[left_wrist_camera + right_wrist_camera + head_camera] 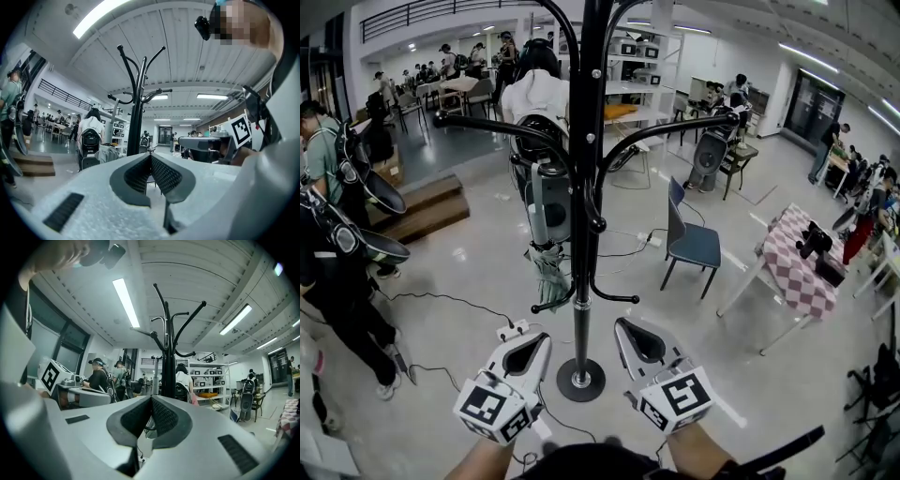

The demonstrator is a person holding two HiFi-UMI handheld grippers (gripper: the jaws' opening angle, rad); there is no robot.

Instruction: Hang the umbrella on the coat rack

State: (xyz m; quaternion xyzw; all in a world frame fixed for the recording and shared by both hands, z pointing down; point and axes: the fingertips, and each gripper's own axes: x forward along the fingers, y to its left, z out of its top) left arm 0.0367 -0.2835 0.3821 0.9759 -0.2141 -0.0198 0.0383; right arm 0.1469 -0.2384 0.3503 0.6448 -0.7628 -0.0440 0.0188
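Jaws of left gripper (538,341) and right gripper (625,330) clenched empty, umbrella (547,272) on coat rack (585,141) beyond

folded grey umbrella (548,272) hangs on black coat rack (580,328).

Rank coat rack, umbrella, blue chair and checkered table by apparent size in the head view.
1. coat rack: spans nearly the full frame height.
2. checkered table.
3. blue chair and umbrella: these look about alike, so I won't rank them. The umbrella is nearer the camera, which inflates it.
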